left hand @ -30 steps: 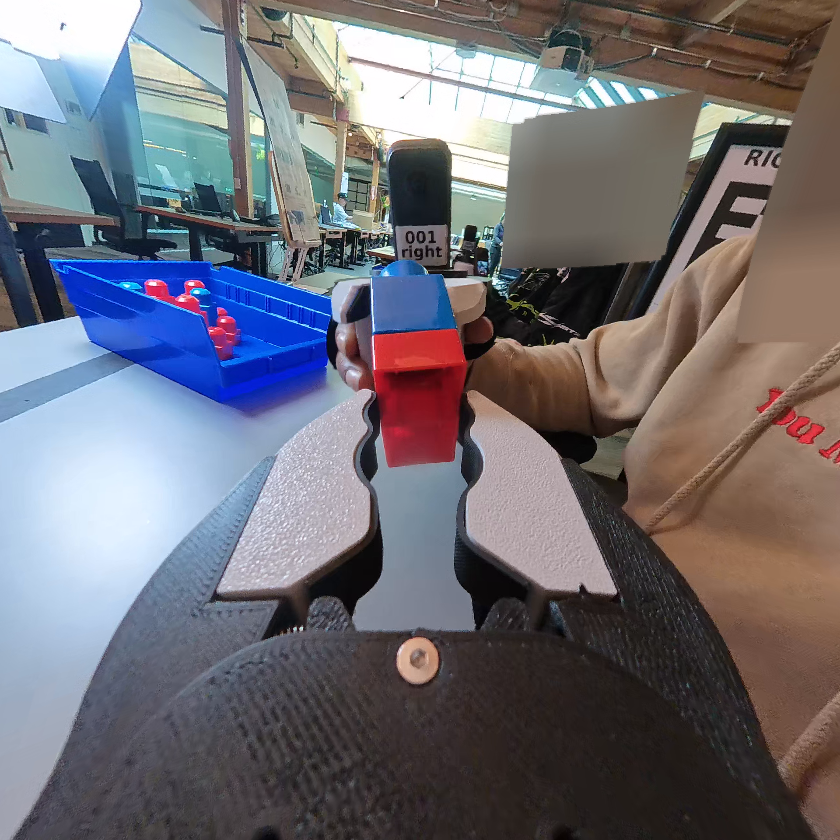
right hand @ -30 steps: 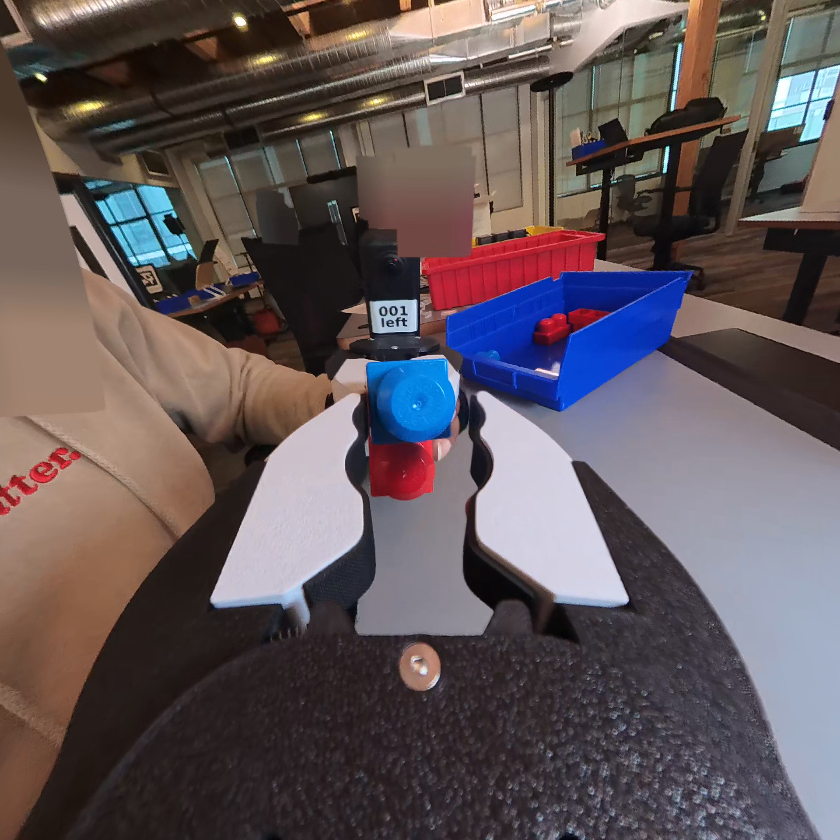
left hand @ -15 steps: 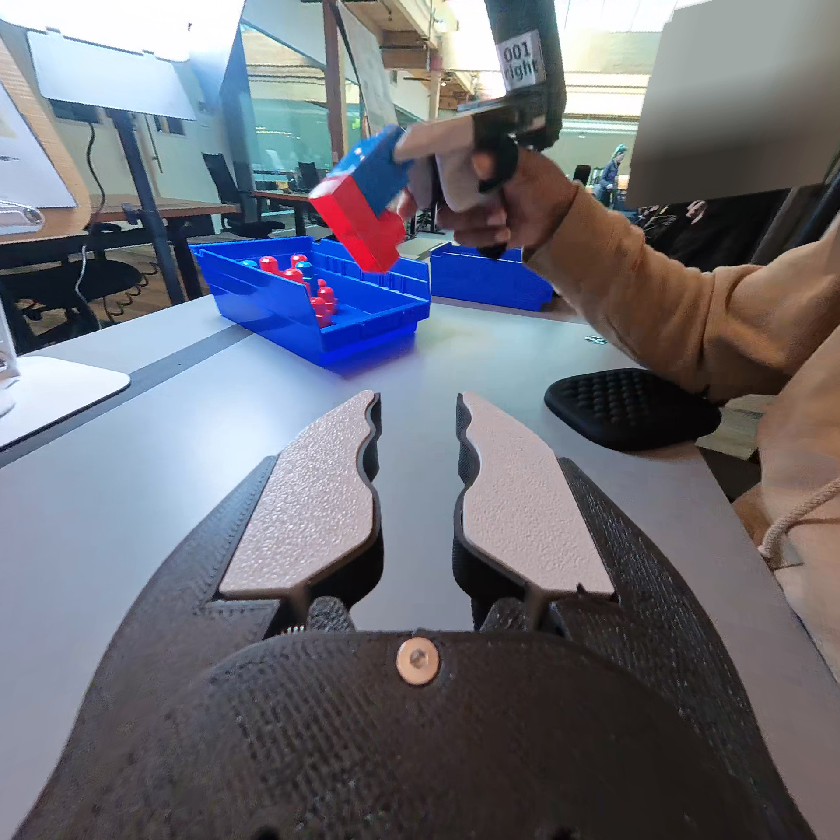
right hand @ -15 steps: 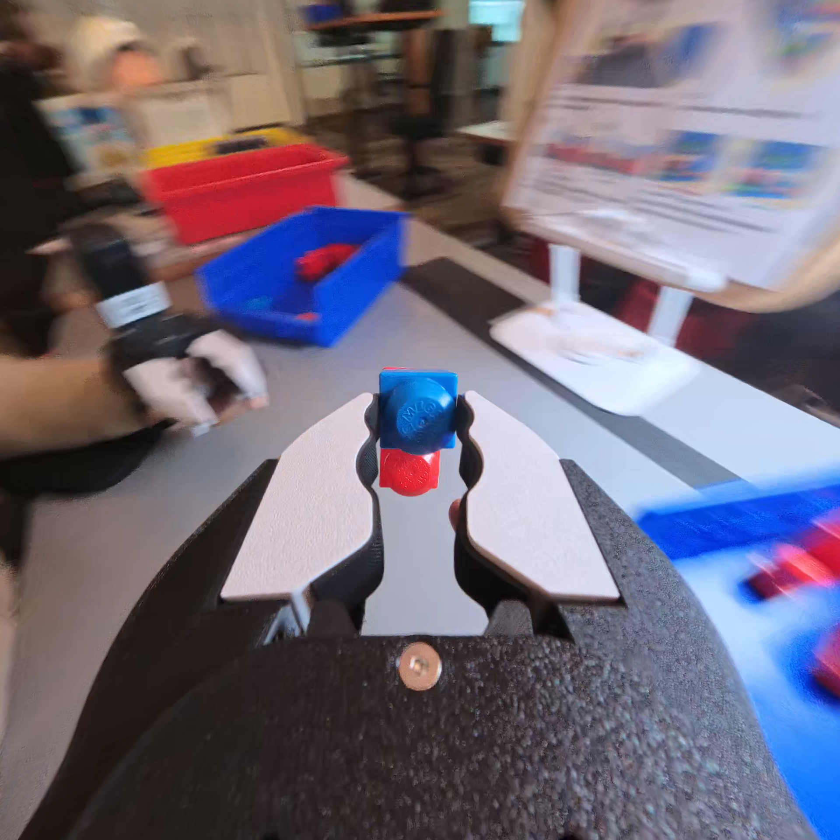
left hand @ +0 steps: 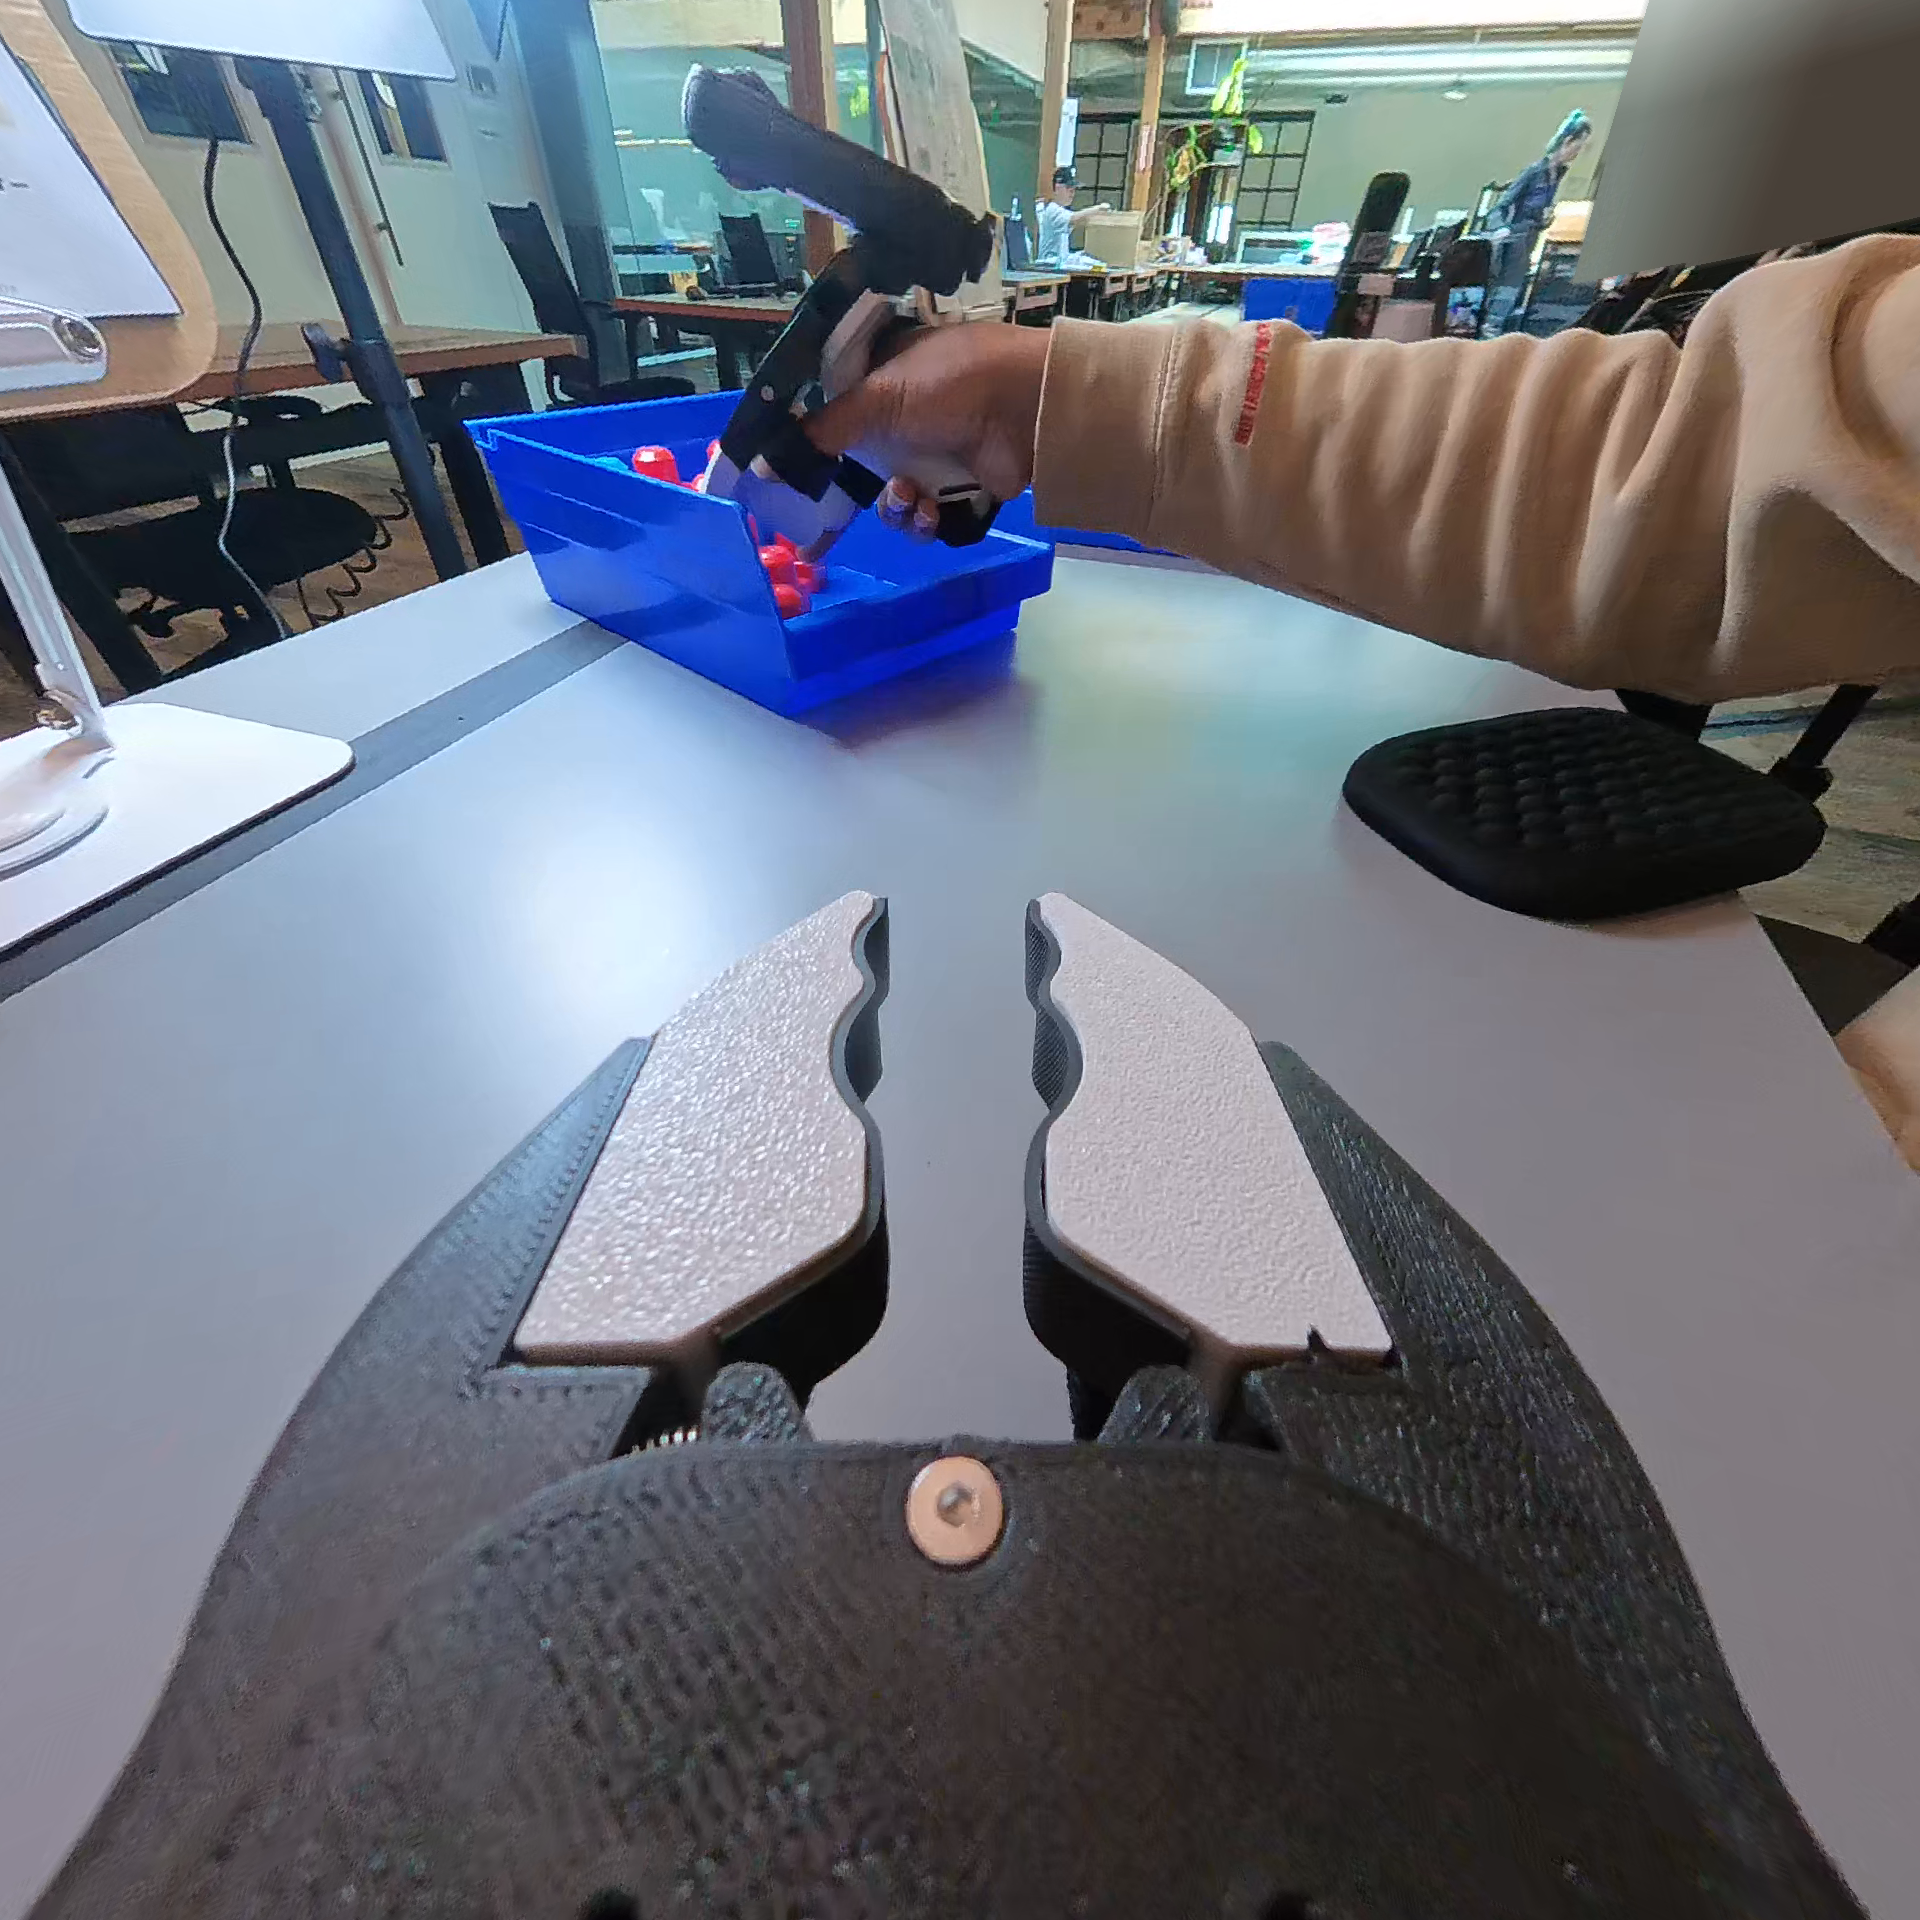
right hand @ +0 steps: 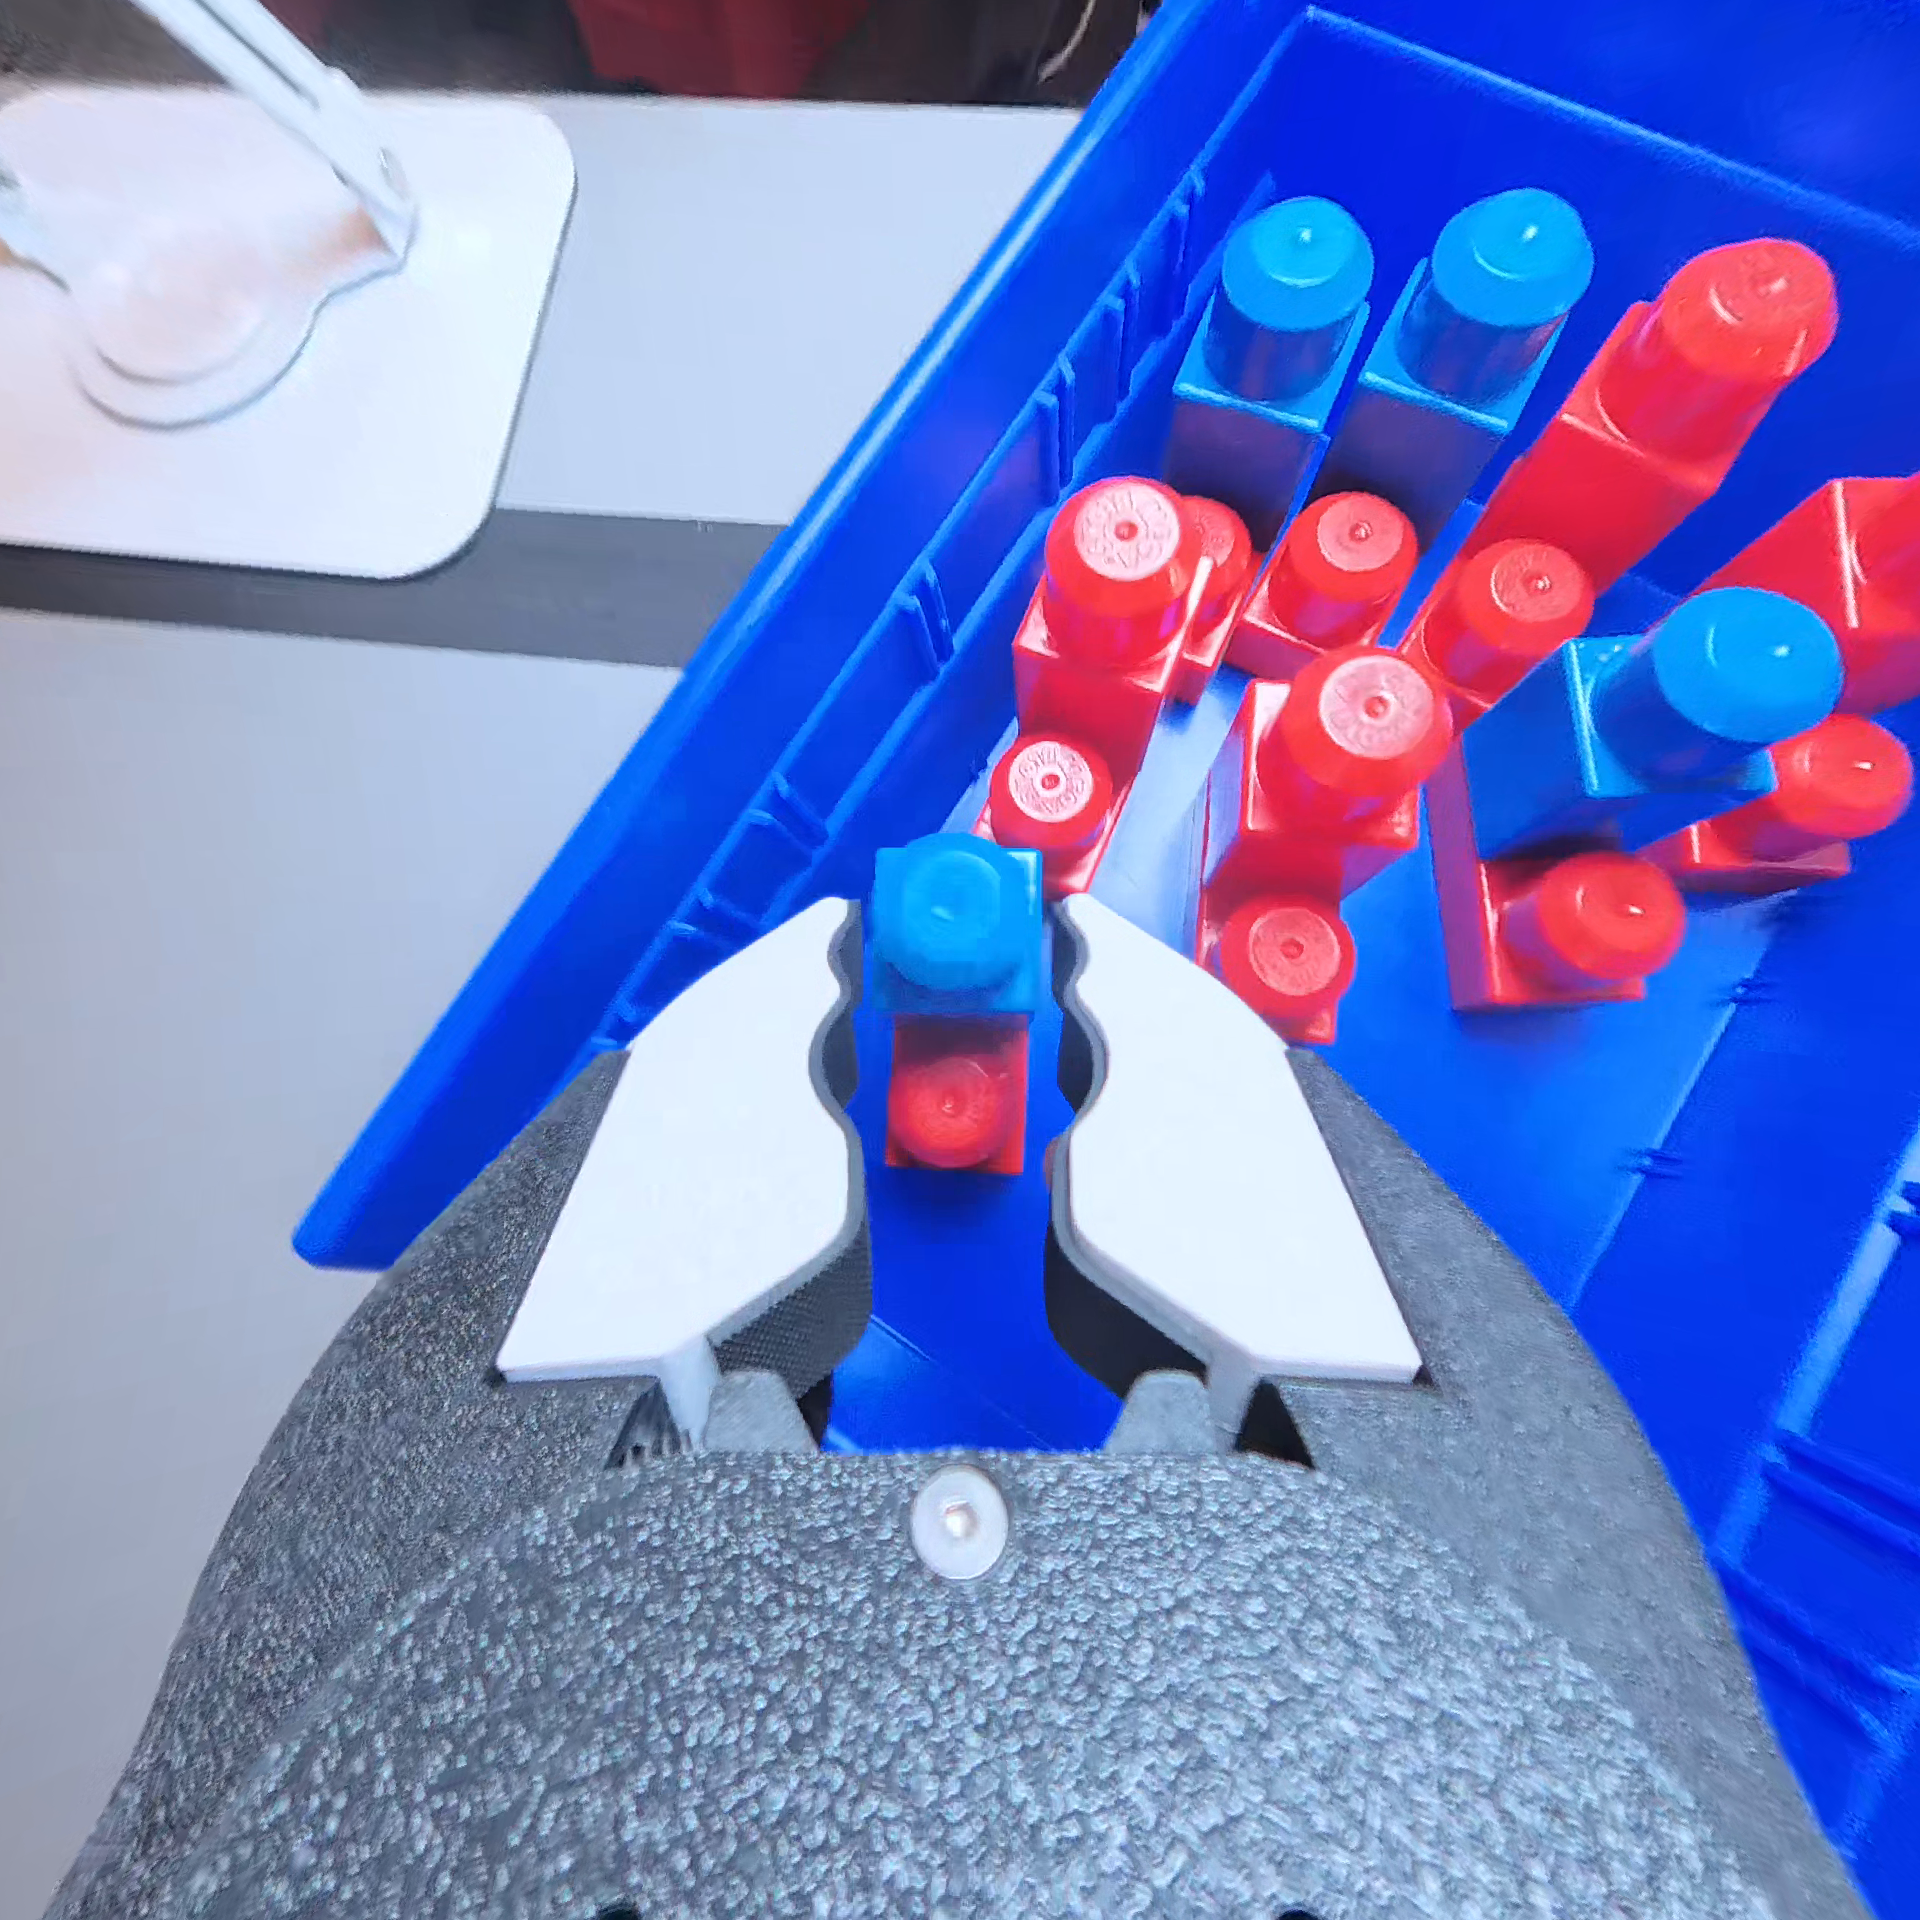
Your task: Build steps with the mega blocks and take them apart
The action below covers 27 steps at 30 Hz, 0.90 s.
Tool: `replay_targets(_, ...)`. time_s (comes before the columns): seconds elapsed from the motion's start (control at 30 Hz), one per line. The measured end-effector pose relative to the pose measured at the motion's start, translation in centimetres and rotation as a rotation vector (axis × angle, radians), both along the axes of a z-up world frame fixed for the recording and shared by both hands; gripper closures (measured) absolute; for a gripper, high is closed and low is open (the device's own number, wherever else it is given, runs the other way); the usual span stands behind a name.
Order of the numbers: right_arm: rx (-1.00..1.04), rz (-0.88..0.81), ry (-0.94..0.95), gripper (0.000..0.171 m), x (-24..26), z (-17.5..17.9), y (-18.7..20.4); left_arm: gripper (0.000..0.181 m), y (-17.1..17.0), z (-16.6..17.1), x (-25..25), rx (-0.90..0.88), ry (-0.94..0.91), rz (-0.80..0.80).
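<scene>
Right gripper [right hand: 956,914] clenched on blue-and-red block step [right hand: 954,997], frame centre, tips inside blue bin [right hand: 727,831]. More red and blue blocks [right hand: 1351,727] fill upper right. Left gripper [left hand: 956,914] released, narrow gap, holding nothing, low over grey table [left hand: 520,935]. Black pad [left hand: 1579,810] at right edge, white stand base [left hand: 156,790] far left.

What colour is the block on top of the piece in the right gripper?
Blue, stacked on a red block; right wrist view shows it best.
</scene>
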State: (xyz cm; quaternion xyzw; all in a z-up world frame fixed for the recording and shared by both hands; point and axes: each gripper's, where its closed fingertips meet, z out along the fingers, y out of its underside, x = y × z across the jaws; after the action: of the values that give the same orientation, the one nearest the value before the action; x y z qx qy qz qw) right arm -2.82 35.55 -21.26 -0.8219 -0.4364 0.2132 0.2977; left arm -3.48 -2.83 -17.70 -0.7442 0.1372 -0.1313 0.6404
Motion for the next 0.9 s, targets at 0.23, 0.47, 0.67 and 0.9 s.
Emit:
replay_targets(0.23, 0.191, 0.152, 0.426, 0.123, 0.2, 7.9, -5.3, 0.151, -1.0, 3.5, -4.9, 0.06, 0.045, 0.16)
replay_targets(0.47, 0.238, 0.52, 0.463, 0.124, 5.1, 8.7, -18.7, 0.145, -9.0, 7.9, -23.5, -0.208, 0.22, 0.699)
replay_targets(0.67, 0.249, 0.663, 0.489, 0.129, 5.6, 6.4, -25.0, 0.144, -15.4, 3.2, -37.3, -0.79, 0.38, 0.933)
replay_targets(0.9, 0.254, 0.73, 0.478, 0.132, 5.2, 4.3, -26.7, 0.143, -16.4, -4.7, -45.4, -1.229, 0.656, 0.907)
